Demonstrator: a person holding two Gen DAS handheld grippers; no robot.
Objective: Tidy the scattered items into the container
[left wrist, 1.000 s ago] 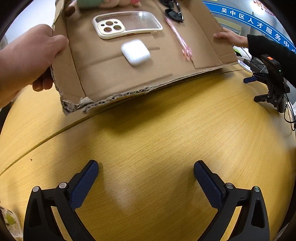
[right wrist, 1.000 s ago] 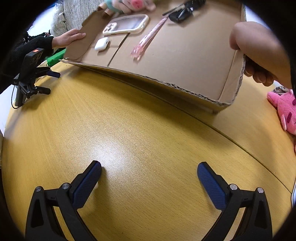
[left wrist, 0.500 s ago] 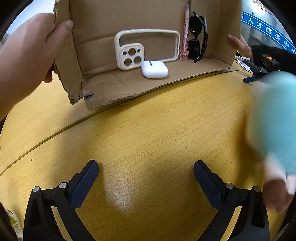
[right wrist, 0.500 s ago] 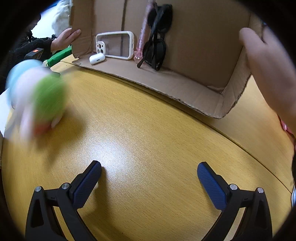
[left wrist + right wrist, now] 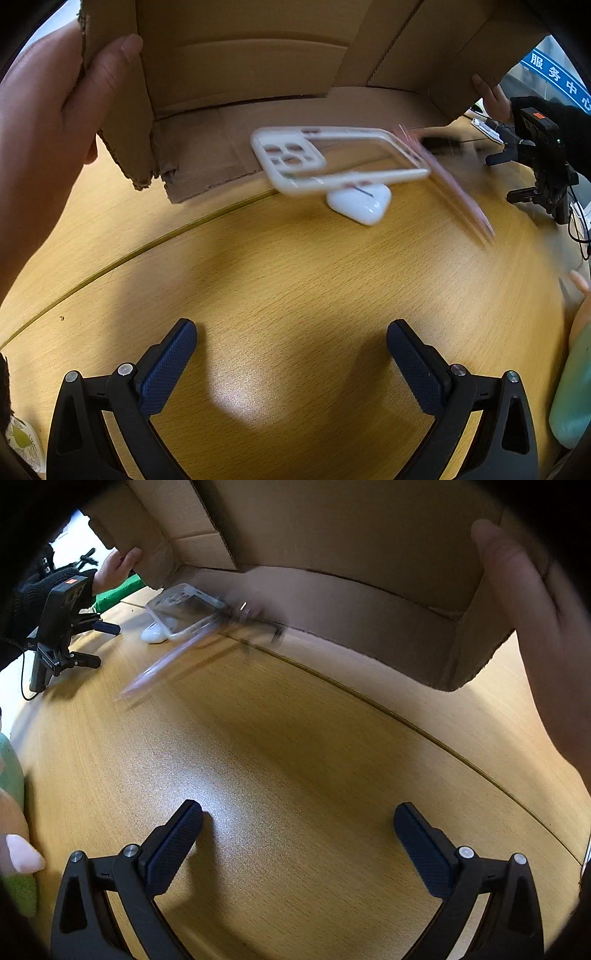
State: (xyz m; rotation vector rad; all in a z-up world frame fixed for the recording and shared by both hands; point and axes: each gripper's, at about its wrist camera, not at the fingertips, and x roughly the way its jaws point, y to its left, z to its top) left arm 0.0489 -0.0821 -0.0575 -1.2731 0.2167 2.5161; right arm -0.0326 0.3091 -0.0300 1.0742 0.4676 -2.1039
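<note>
Two hands [image 5: 48, 122] [image 5: 535, 635] hold a cardboard box [image 5: 240, 74] [image 5: 332, 554] tipped far over above the wooden table. A white phone case [image 5: 332, 158] [image 5: 184, 609], blurred, is sliding out of the box. Under it a white earbud case [image 5: 360, 203] [image 5: 155, 635] rests on the table. A pink pen [image 5: 454, 192] [image 5: 166, 664] streaks out beside them. Black sunglasses [image 5: 439, 142] [image 5: 269, 627] show only as a dark blur. My left gripper [image 5: 291, 354] and my right gripper [image 5: 299, 836] are both open, low over bare wood, holding nothing.
A black camera on a small tripod [image 5: 543, 162] [image 5: 55, 627] stands at the table's edge by a second person's hand [image 5: 491, 98] [image 5: 114, 568]. A soft toy in teal and green [image 5: 572, 387] [image 5: 14, 812] lies close beside the grippers.
The box has tipped further over. The phone case, earbud case, pen and sunglasses have spilled from it toward the table. The soft toy has landed beside the grippers, which have not moved.
</note>
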